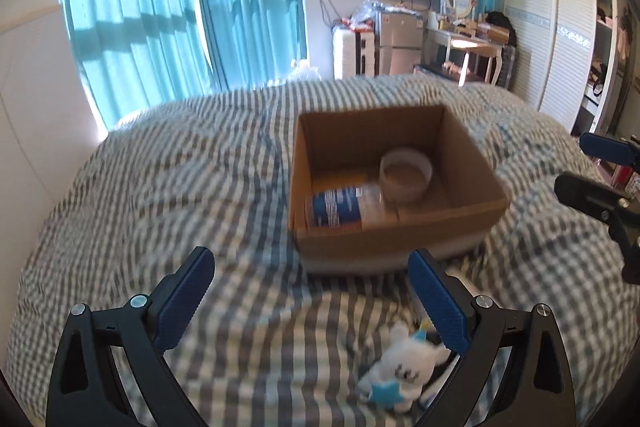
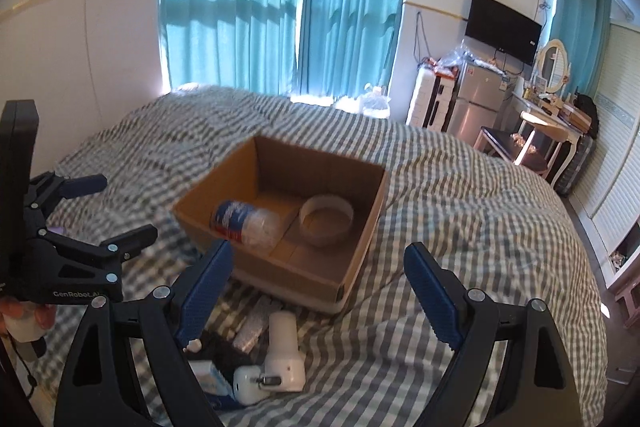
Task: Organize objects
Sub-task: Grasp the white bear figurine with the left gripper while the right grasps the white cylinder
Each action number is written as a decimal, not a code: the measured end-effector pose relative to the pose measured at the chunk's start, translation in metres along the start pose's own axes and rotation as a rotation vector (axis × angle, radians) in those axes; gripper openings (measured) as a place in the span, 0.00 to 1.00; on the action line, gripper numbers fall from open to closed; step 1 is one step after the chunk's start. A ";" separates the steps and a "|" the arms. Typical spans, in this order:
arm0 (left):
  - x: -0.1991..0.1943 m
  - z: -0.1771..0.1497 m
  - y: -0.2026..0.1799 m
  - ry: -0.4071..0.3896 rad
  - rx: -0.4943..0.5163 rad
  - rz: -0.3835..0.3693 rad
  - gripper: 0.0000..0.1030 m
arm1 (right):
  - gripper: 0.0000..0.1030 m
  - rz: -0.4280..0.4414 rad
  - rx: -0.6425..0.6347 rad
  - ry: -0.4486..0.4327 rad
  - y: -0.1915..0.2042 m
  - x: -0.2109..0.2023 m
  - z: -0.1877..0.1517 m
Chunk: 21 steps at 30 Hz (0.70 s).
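Observation:
A cardboard box [image 1: 460,147] sits on the striped bed; it also shows in the right wrist view [image 2: 368,219]. Inside lie a plastic bottle [image 1: 344,207] with a blue label [image 2: 244,219] and a roll of tape [image 1: 406,173] [image 2: 326,215]. My left gripper [image 1: 312,291] is open and empty, in front of the box. A white plush toy [image 1: 404,371] lies by its right finger. My right gripper [image 2: 316,287] is open and empty above a white hair dryer [image 2: 284,351] and a white earbud case [image 2: 248,385]. The left gripper shows in the right wrist view [image 2: 116,211].
The bed cover [image 1: 180,195] is grey-and-white check. A small blue-and-white pack [image 2: 210,377] and a dark object lie by the hair dryer. Turquoise curtains [image 1: 180,7], a fridge [image 2: 476,107], a dressing table and a wardrobe stand beyond the bed.

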<state>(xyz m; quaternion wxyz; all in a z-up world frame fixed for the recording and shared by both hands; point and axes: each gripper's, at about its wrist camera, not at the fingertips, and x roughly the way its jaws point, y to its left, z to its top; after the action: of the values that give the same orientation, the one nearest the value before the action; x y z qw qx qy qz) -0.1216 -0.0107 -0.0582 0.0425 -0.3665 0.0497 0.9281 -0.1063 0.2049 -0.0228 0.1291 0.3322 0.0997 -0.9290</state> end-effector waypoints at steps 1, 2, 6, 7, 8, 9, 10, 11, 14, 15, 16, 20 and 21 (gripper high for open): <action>0.002 -0.006 -0.001 0.012 -0.004 -0.006 0.97 | 0.85 0.007 -0.007 0.022 0.003 0.006 -0.008; 0.006 -0.013 -0.001 0.027 -0.007 -0.015 0.97 | 0.85 0.014 -0.016 0.047 0.006 0.013 -0.016; 0.017 -0.039 -0.007 0.087 -0.004 -0.052 0.97 | 0.85 0.028 -0.006 0.112 0.006 0.033 -0.040; 0.018 -0.043 -0.010 0.097 0.007 -0.056 0.97 | 0.85 0.034 -0.001 0.124 0.006 0.037 -0.044; 0.020 -0.048 -0.012 0.104 0.018 -0.054 0.97 | 0.85 0.035 0.001 0.134 0.006 0.040 -0.048; 0.021 -0.053 -0.015 0.108 0.032 -0.047 0.97 | 0.85 0.028 0.000 0.145 0.006 0.044 -0.054; 0.021 -0.057 -0.019 0.109 0.047 -0.046 0.97 | 0.85 0.022 0.000 0.153 0.006 0.046 -0.059; 0.021 -0.061 -0.021 0.107 0.054 -0.051 0.97 | 0.85 0.020 0.007 0.166 0.005 0.050 -0.063; 0.020 -0.066 -0.028 0.105 0.077 -0.076 0.97 | 0.85 0.051 0.048 0.219 0.004 0.063 -0.080; 0.022 -0.067 -0.030 0.109 0.087 -0.080 0.97 | 0.85 0.047 0.056 0.230 0.003 0.066 -0.084; 0.023 -0.070 -0.032 0.117 0.100 -0.084 0.97 | 0.85 0.038 0.061 0.235 0.002 0.068 -0.087; 0.038 -0.079 -0.044 0.166 0.160 -0.077 0.97 | 0.85 0.045 0.096 0.248 -0.004 0.071 -0.089; 0.042 -0.081 -0.046 0.176 0.168 -0.078 0.97 | 0.85 0.048 0.102 0.253 -0.005 0.071 -0.088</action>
<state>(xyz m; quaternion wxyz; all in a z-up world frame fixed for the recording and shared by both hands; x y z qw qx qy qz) -0.0923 0.0264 -0.1488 0.1047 -0.4433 0.1162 0.8826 -0.1088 0.2216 -0.1350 0.1205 0.4550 0.0600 -0.8803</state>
